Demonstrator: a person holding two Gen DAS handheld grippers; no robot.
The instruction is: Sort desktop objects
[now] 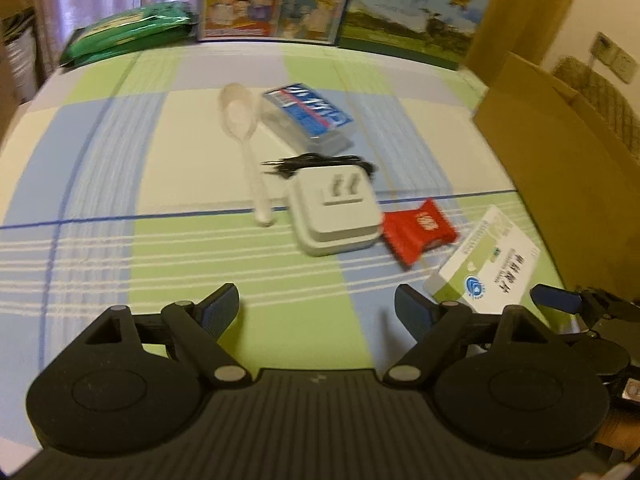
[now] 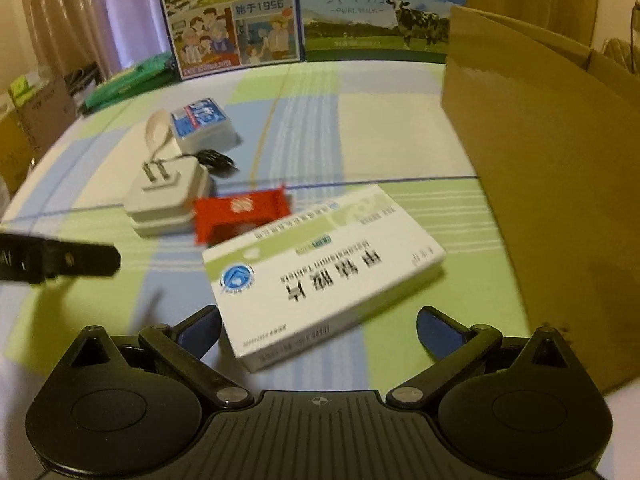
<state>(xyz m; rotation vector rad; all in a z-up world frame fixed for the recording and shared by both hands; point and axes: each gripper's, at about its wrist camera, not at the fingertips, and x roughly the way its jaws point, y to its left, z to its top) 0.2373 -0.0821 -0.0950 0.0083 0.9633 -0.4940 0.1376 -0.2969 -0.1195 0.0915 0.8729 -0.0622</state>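
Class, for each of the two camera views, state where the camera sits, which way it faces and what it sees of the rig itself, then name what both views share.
Left wrist view: sits on the left gripper, facing forward over the checked tablecloth at the spoon and white charger; its own open fingers show, plus the right gripper at the right edge.
Right wrist view: sits on the right gripper, facing the medicine box; its open fingers and the left gripper's finger show.
Shared: charger, red packet, medicine box, cardboard box.
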